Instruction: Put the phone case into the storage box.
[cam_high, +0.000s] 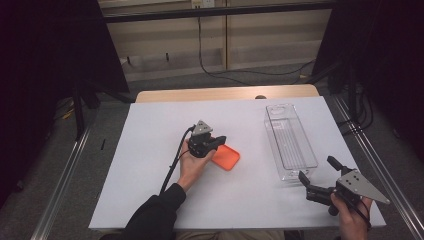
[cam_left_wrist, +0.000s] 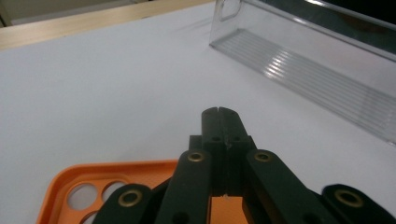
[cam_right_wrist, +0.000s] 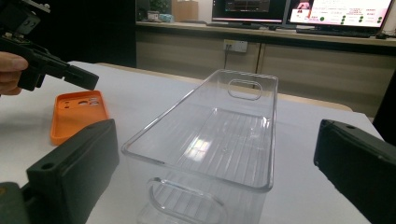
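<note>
The left tongs (cam_high: 216, 141) are pressed tight together, with nothing between the tips. They sit just above the orange phone case (cam_high: 226, 157), which lies flat on the white table (cam_high: 150, 165) right under and beside them. In the left gripper view the case (cam_left_wrist: 93, 186) lies below the closed jaws with its camera holes showing, open side up. Whether the tongs touch the case is hard to tell.

The right tongs (cam_high: 316, 176) are spread wide apart and hold nothing. Just ahead of them stands the clear plastic bin (cam_high: 290, 142), and its near short end sits between the two open jaws without touching them. The bin (cam_right_wrist: 210, 135) is long and narrow. Its long side runs straight away from the right tongs toward the far edge of the table, and it has a cut-out handle at each short end. The bin stands well apart from the case and off to the side of the left tongs.
</note>
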